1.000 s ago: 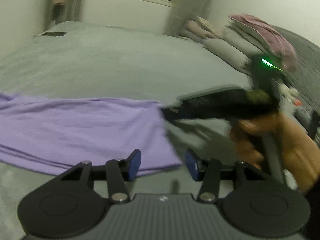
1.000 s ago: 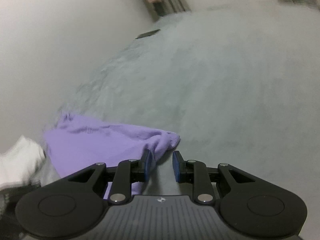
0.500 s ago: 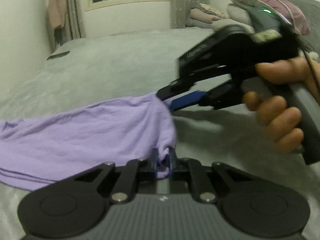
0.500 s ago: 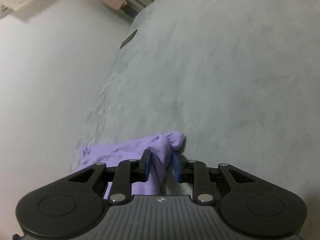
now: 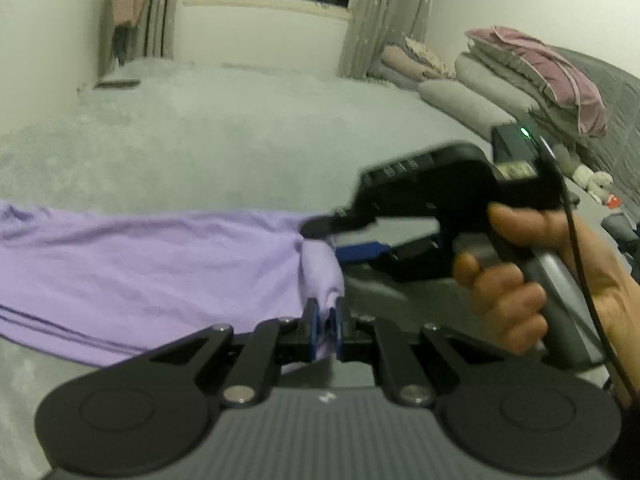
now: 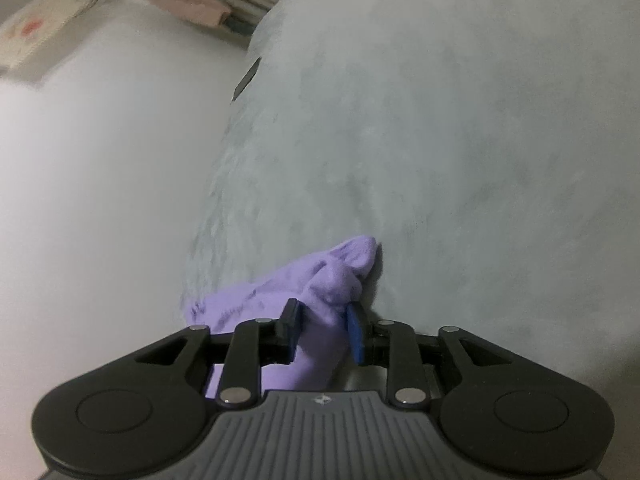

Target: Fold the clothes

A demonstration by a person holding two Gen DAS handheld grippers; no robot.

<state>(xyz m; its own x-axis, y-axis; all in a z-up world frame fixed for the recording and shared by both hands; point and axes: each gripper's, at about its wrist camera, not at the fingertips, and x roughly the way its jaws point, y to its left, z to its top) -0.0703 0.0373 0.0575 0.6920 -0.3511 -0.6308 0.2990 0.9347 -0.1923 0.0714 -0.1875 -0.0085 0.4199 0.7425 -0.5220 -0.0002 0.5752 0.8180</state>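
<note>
left hand-held gripper [image 5: 325, 330] pinches soft lilac garment [image 5: 140, 268]; right hand-held gripper [image 6: 322, 334] opening around bunched corner

Each tool is matte black: two round pivot discs, angled link arms with silver screw heads, blue pads [image 5: 313, 330] on the fingertips, and a ribbed grey housing. The right tool [image 5: 340, 236], at the right of the left-wrist frame, has a grey handle [image 5: 560, 280], a green light and a thin black cable.

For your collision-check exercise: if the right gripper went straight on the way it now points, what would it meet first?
The purple garment, bunched between the opening jaws of the right gripper; beyond it, probably the grey bed cover.
</note>
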